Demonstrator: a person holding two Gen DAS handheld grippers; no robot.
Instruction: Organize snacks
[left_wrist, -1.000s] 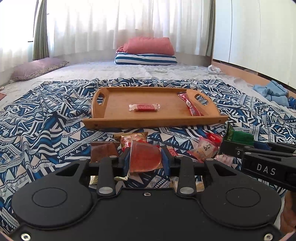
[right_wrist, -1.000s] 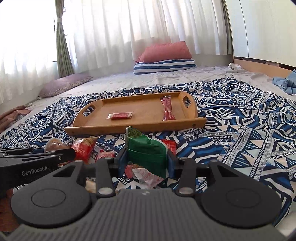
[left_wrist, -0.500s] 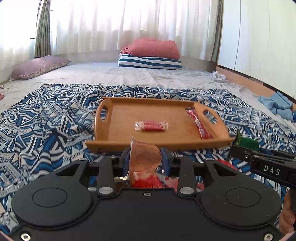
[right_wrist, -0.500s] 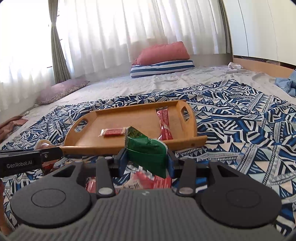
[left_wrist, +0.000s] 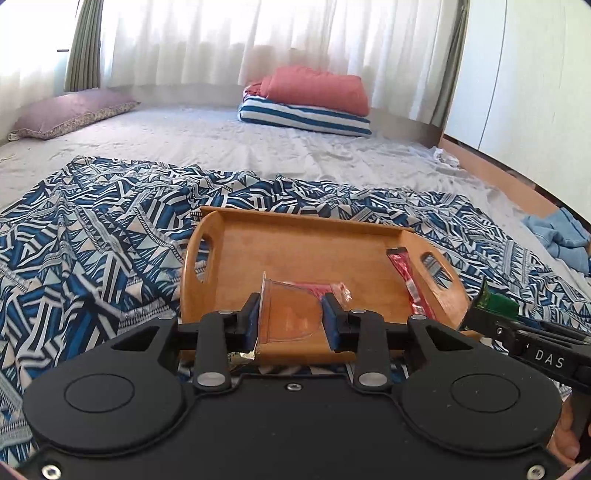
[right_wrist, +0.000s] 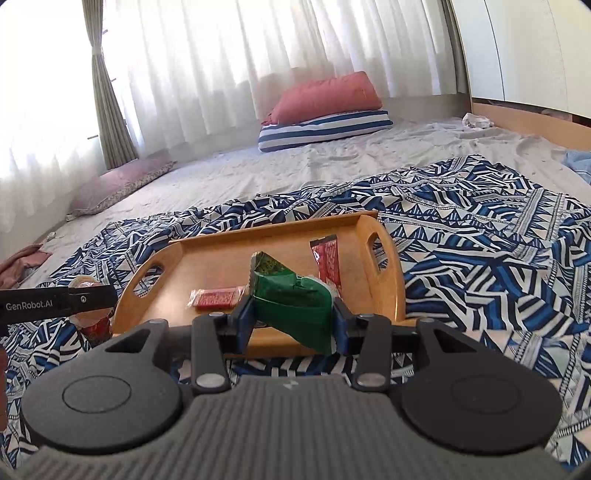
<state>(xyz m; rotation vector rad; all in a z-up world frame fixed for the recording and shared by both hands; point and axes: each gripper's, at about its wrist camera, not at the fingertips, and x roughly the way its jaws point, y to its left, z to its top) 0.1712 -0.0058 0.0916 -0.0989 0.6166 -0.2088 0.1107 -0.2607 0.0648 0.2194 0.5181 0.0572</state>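
Grippers have both lifted off the snack pile and now hover at the near edge of the oblong wooden tray (left_wrist: 295, 243), so placing is close. Left gripper (left_wrist: 291, 321) clamps a clear orange jelly cup (left_wrist: 290, 314), mouth facing left. Right gripper (right_wrist: 293, 317) pinches a crumpled green foil packet (right_wrist: 291, 299), long axis upright.

trays (right_wrist: 391, 291): 1 | red packets on it (right_wrist: 217, 298): 2 | held snacks (left_wrist: 290, 314): 2 | pillows (left_wrist: 317, 90): 3, possibly more
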